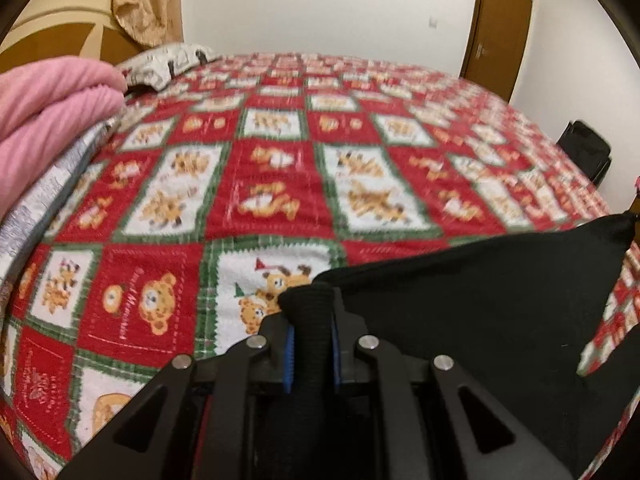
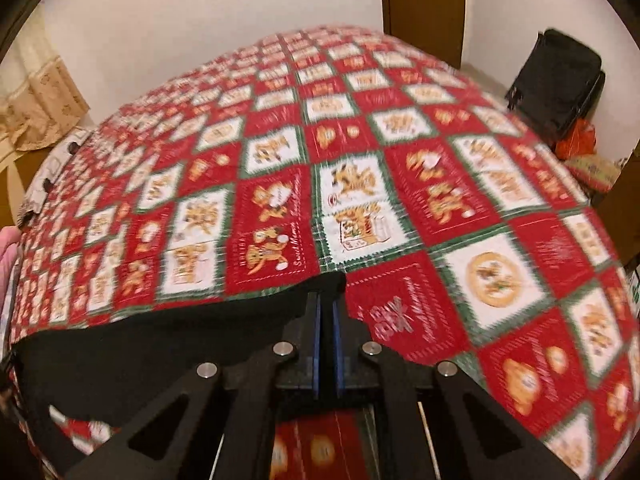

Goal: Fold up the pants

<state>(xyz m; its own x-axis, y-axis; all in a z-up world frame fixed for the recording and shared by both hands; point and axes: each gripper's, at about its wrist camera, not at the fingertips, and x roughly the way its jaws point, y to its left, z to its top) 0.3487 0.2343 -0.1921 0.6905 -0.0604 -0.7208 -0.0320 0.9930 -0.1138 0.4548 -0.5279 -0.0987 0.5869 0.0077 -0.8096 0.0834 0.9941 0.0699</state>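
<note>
Nearest in the left wrist view, the left gripper [image 1: 312, 320] is clamped on a bunched, ribbed edge of the black fabric pants [image 1: 480, 300], likely the waistband, its blue pads pressing the cloth from both sides. From there the pants stretch away to the right in a taut sheet that seems lifted off the bed. In the right wrist view, the right gripper [image 2: 328, 312] is closed on a thinner black corner of the same pants [image 2: 140, 352], which spread away to the left.

Beyond lies the red, white and green patchwork bedspread with bear pictures [image 1: 280, 160], with no cloth on it farther off. A pink ribbed blanket [image 1: 48, 112] sits far left.

Judging by this, both ends are gripped and raised, so folding is barely begun: no crease shows yet, and laying, doubling and smoothing remain.
</note>
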